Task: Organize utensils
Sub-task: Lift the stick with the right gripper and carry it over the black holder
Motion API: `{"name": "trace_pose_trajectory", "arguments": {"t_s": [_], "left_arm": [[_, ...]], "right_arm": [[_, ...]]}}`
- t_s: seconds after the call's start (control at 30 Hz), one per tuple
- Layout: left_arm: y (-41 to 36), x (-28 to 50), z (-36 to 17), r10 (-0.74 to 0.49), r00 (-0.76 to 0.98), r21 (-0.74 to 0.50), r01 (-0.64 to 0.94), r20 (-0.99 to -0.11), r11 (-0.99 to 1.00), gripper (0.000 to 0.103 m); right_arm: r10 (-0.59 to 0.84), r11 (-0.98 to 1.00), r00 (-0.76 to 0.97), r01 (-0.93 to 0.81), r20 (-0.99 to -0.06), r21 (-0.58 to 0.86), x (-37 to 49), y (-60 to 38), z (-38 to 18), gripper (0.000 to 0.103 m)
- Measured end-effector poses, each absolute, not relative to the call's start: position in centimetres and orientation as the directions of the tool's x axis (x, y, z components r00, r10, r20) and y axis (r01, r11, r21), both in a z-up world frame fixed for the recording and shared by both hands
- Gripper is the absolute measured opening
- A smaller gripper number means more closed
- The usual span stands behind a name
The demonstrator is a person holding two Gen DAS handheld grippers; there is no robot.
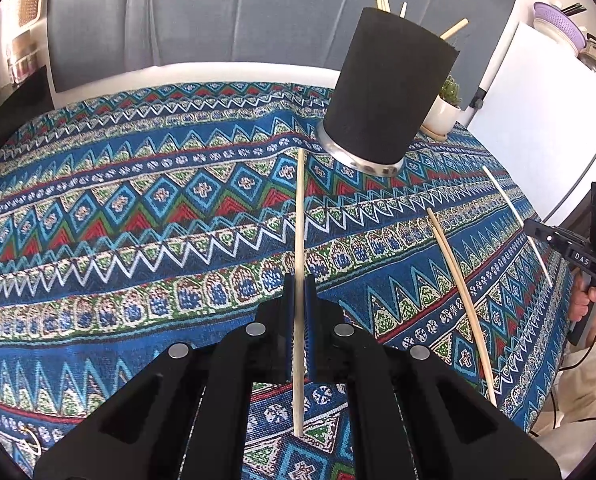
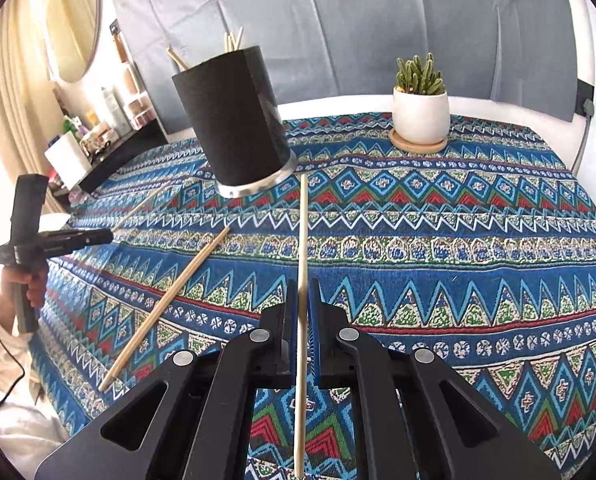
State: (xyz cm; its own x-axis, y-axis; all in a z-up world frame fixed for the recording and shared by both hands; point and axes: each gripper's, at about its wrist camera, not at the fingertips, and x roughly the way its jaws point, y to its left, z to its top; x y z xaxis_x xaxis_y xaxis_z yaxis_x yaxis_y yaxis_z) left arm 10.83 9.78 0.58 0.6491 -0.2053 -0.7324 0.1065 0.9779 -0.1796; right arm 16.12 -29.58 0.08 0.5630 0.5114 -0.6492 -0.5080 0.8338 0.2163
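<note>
Left hand-held gripper [image 1: 299,280]: jaws are clamping a chopstick [image 1: 299,216] near its lower third, so the long end is projecting forward, its tip pointing at the base of the black holder [image 1: 386,84]. Judged reason: gripping low is leaving most of the length free for dropping into the holder's mouth, where several sticks are already standing.

A loose chopstick [image 2: 165,308] is lying flat on the patterned tabletop [image 2: 458,240] between the two hands, near neither gripper; it is likely waiting its turn.

Right hand-held gripper [image 2: 304,292]: jaws are likewise closing tight on a second chopstick [image 2: 302,232], running straight along the fingers, its tip reaching close to the holder's metal rim. The potted plant [image 2: 420,116] is standing well apart, at the far right of the cloth, clear of any path.
</note>
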Motion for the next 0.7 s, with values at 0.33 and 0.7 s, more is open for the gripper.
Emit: {"name": "trace_pose_trajectory", "arguments": {"t_s": [0.33, 0.7], "left_arm": [[11.4, 11.3, 7.1, -0.132, 0.739, -0.117, 0.073, -0.660, 0.990, 0.005], [10.4, 15.2, 14.4, -0.160, 0.815, -0.061, 0.152, -0.557, 0.987, 0.005]], "right_arm": [[0.510, 0.829, 0.632, -0.541, -0.584, 0.139, 16.9, -28.6, 5.3, 0.005], [0.503, 0.834, 0.749, -0.551, -0.430, 0.017, 18.8, -25.4, 11.8, 0.005]]}}
